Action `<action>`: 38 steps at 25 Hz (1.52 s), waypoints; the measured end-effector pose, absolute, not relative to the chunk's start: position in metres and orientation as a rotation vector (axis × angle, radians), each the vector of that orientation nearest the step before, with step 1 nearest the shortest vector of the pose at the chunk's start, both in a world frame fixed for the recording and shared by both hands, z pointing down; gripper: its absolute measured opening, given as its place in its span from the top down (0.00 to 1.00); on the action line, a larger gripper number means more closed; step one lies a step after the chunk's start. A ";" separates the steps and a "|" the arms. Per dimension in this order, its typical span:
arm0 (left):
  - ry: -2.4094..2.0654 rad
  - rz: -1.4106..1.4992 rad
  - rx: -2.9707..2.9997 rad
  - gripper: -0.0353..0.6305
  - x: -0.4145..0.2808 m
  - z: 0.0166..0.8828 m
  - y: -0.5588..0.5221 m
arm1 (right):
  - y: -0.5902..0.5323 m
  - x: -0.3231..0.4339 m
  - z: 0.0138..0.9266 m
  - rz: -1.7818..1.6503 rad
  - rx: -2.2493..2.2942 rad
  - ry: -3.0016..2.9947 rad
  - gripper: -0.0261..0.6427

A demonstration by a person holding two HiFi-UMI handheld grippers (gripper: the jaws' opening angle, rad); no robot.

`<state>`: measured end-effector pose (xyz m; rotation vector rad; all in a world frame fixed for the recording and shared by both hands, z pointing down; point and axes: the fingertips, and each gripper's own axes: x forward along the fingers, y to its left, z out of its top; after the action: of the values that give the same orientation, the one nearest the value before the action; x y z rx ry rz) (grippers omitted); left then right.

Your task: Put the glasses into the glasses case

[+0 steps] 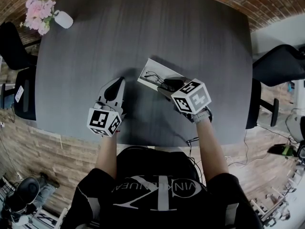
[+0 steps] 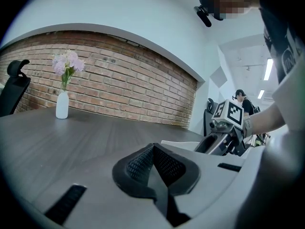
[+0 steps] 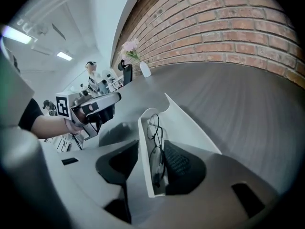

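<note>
An open white glasses case [image 1: 153, 69] lies on the dark grey table [image 1: 143, 27], with thin black-framed glasses [image 1: 153, 76] inside it. My right gripper [image 1: 169, 84] reaches down over the case's near end. In the right gripper view its jaws stand apart, one on either side of the case wall [image 3: 145, 151]. The glasses [image 3: 155, 149] lie in the case between the jaws, free of the pads. My left gripper [image 1: 113, 90] rests to the left of the case, well apart from it. Its pads [image 2: 153, 152] meet with nothing between them.
A white vase [image 1: 63, 19] with pink flowers [image 1: 40, 5] stands at the table's far left corner. Black office chairs stand at the left [image 1: 13, 46] and right [image 1: 279, 63] of the table. A brick wall [image 2: 119, 85] runs behind the table.
</note>
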<state>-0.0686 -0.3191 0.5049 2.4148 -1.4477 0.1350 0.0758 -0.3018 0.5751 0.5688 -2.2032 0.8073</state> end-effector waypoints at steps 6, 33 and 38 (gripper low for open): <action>-1.468 0.112 2.393 0.92 -0.076 0.504 -0.317 | -0.298 0.074 0.578 0.698 0.512 -2.175 0.67; -1.469 0.095 2.399 0.93 -0.084 0.496 -0.299 | -0.303 0.081 0.543 0.463 0.758 -2.270 0.74; -1.458 0.091 2.413 0.92 -0.084 0.492 -0.295 | -0.302 0.088 0.531 0.515 0.852 -2.294 0.87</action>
<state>-0.0843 -0.2948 0.4920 2.4133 -1.4585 0.0914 0.0882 -0.3022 0.5309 0.8522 -2.2944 0.5153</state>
